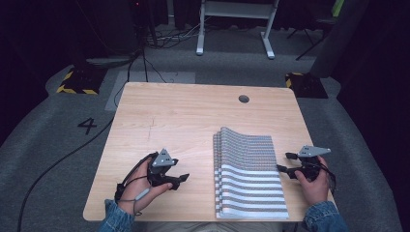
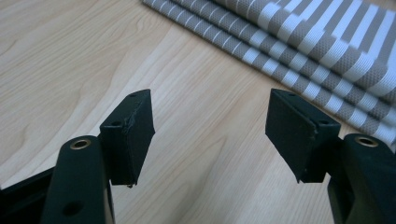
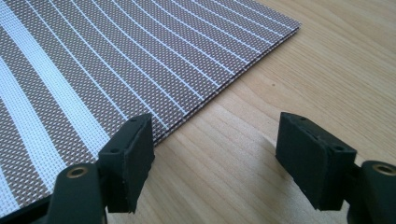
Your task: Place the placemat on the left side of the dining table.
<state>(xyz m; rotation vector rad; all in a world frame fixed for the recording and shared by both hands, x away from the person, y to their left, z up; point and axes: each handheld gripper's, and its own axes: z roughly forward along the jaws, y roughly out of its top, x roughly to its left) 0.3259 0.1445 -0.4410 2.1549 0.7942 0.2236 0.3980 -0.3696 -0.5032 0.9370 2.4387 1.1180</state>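
nothing looks started — the stack of striped mats [image 1: 249, 174] lies untouched on the table [image 1: 169, 116], left gripper [image 1: 175, 181] and right gripper [image 1: 286, 162] both released, empty.

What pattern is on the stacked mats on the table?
The mats are grey-brown woven mesh with white stripes, thin to wide; clearest in the right gripper view.

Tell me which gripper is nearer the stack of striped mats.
Right. The right gripper sits at the striped mats' right edge; the left gripper rests on bare table, a clear gap from their left edge.
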